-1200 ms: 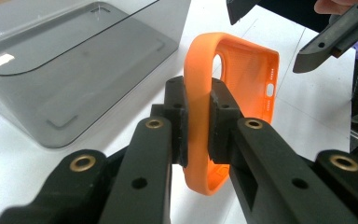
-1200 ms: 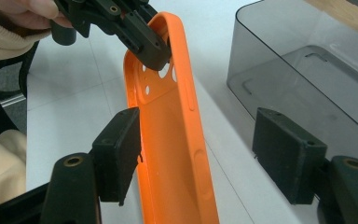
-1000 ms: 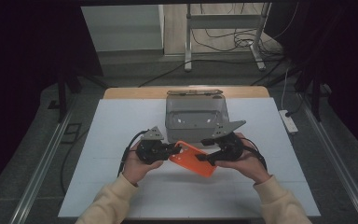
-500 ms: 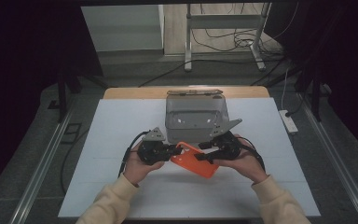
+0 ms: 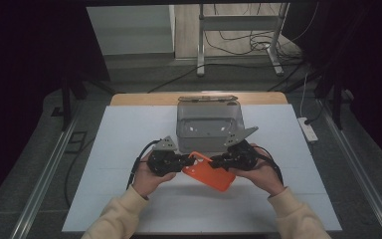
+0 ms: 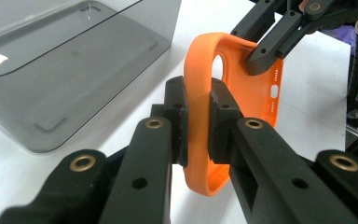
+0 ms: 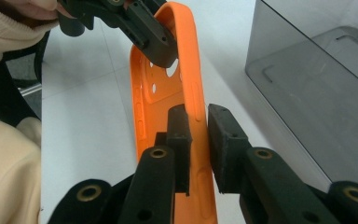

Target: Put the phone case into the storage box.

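case: I see orange phone case (image 5: 210,171), glossy, camera cutout, long axis near-right to far-left | left gripper (image 5: 183,162) clamps it | right gripper (image 5: 218,161) jaws just closing around its edge, slim gap at one pad

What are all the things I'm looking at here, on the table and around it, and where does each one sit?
Phone case: one, orange, held above the table's near middle between the two grippers.
Box: one, grey see-through plastic, on the table just beyond the case.
Table: one, white top, with a wooden strip along its far edge.
Power strip: one, white, on the floor right of the table.
Metal stand: one, grey, on the floor behind the table, with cables around it.
Left gripper: one, black, shut on the case's edge.
Right gripper: one, black, jaws just closing around the opposite edge; a gap shows at one pad.
Hands: two, cream sleeves, at the near edge.
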`<state>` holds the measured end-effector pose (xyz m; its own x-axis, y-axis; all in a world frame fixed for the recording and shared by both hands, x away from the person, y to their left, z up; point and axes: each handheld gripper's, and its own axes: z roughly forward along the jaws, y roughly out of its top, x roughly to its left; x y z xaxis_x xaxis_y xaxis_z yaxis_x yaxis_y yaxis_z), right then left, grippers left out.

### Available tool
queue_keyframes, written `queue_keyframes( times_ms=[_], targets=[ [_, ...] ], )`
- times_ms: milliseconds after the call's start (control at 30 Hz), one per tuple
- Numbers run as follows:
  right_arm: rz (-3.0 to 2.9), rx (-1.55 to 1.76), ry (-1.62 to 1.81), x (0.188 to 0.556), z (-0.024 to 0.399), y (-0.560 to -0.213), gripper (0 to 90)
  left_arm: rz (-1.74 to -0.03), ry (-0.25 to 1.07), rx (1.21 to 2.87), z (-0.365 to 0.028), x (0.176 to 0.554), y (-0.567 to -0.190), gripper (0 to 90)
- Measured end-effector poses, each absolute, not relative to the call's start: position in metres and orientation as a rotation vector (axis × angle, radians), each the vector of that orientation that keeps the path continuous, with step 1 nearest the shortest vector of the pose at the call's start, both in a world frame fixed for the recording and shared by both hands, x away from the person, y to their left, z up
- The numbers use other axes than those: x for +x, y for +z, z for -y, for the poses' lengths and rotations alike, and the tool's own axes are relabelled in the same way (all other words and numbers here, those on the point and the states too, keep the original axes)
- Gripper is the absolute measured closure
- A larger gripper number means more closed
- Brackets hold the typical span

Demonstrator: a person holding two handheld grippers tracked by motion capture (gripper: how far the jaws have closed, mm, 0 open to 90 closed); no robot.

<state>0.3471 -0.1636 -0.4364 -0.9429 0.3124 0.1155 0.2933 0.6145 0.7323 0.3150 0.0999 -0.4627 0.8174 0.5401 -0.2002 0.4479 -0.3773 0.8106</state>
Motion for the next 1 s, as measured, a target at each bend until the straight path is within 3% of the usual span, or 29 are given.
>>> queue_keyframes(
  times_ms=[533,833,1000],
  targets=[
    [-2.775,0.455,1.225,0.342,0.161,-0.434,80.9,-0.744,0.099,2.0,-0.103,0.317,-0.463,76.3],
    [-2.766,0.455,1.219,0.341,0.161,-0.433,80.9,-0.793,0.098,1.956,-0.108,0.32,-0.462,40.7],
    [-2.76,0.457,1.215,0.34,0.162,-0.432,81.0,-0.81,0.126,1.949,-0.111,0.318,-0.46,29.2]
  ],
)
